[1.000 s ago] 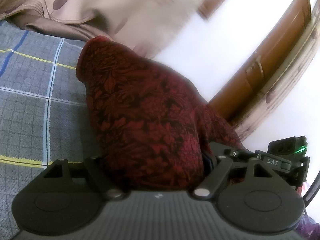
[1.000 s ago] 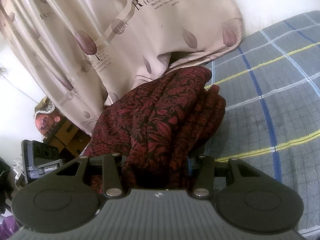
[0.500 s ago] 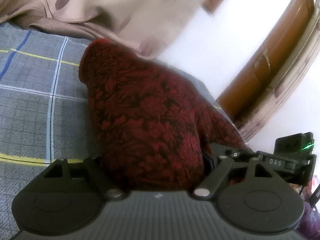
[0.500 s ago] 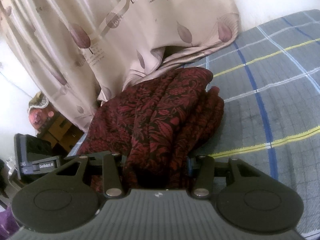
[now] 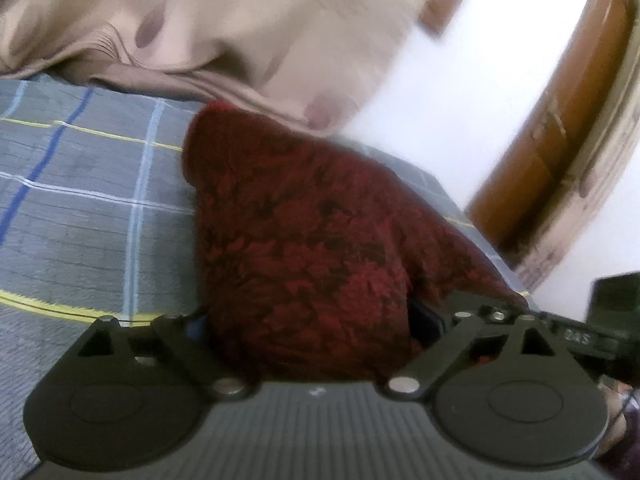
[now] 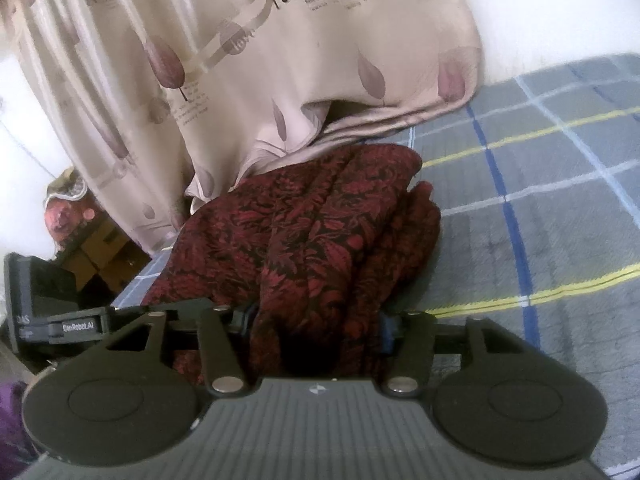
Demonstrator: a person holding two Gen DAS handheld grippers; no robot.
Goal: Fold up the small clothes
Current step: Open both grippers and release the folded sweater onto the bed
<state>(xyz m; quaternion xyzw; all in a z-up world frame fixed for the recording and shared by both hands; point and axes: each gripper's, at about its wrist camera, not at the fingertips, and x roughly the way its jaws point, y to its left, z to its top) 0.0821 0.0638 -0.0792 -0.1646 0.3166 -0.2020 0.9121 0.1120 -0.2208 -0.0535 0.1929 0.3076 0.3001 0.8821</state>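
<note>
Two tools share one garment. On the left, the left tool (image 5: 316,344) has the dark red cloth (image 5: 312,240) bunched between its jaws; they have just been opening wider, and with the frame blurred I cannot tell whether the pads press on the fabric. From this tool the cloth runs straight ahead as a thick hump, its long axis pointing away toward the curtain (image 5: 200,40), lying on the checked bed (image 5: 80,220) near its edge. On the right, the right tool (image 6: 316,332) straddles the other end of the same cloth (image 6: 320,232). Its jaws have also just been opening, though the folds seem, as far as this view shows, pinched between them. Both tools are about equally near, each at one end.

Fingertips of both tools are buried in fabric and hidden. How many layers the bundle has, and where its hems are, is hard to make out.
</note>
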